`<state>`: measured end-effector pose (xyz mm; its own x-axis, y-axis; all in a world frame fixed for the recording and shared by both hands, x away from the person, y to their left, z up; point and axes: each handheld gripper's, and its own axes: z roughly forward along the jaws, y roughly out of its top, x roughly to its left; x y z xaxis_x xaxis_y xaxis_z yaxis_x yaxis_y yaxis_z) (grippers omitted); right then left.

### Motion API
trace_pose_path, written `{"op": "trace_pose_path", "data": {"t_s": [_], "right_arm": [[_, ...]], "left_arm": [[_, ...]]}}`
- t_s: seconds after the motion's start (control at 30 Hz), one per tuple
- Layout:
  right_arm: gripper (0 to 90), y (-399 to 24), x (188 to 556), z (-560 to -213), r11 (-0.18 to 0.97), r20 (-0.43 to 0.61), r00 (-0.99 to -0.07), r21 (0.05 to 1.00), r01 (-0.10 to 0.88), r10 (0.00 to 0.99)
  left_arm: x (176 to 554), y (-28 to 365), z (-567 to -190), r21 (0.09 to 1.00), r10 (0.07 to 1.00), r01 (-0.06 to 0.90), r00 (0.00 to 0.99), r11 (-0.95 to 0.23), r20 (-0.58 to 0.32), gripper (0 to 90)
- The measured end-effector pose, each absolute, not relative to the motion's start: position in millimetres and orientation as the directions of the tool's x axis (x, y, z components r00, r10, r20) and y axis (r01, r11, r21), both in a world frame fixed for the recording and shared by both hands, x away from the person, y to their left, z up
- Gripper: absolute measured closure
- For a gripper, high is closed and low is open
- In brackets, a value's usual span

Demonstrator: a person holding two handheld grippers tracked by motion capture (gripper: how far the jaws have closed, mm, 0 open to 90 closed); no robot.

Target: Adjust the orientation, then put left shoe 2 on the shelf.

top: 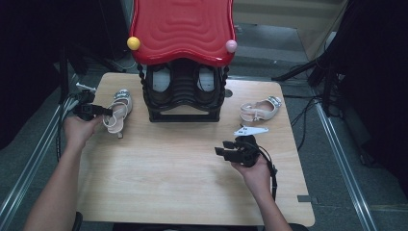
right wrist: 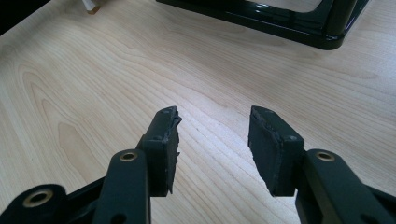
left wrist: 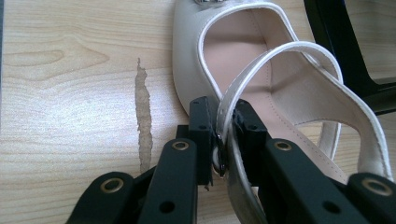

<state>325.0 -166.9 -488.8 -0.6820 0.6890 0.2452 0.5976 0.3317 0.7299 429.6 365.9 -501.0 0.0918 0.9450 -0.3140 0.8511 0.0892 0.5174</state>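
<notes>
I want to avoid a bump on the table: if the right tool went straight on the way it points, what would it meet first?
Probably the black base of the shoe rack; the right tool is open, with bare table ahead. Depth is unclear.

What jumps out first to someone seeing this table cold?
A glossy red wavy-topped black shoe rack stands at the table's far middle. The left gripper is clamped on the ankle strap of a cream sandal at the left, and its twin lies at the right.
</notes>
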Motion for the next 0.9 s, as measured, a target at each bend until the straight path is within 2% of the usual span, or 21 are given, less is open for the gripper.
{"op": "trace_pose_path", "data": {"t_s": [0.33,0.9], "right_arm": [[53.9,-167.9,325.4,-488.5,0.328,0.247,-0.681,0.732,0.598,0.69],[53.7,-167.3,326.3,-489.6,0.331,0.249,-0.681,0.728,0.601,0.689]], "left_arm": [[428.9,372.2,-502.0,0.5,0.919,0.851,0.059,0.158,-0.39,81.9],[422.7,376.4,-492.0,0.533,0.911,0.825,0.058,0.186,-0.408,82.2]]}}
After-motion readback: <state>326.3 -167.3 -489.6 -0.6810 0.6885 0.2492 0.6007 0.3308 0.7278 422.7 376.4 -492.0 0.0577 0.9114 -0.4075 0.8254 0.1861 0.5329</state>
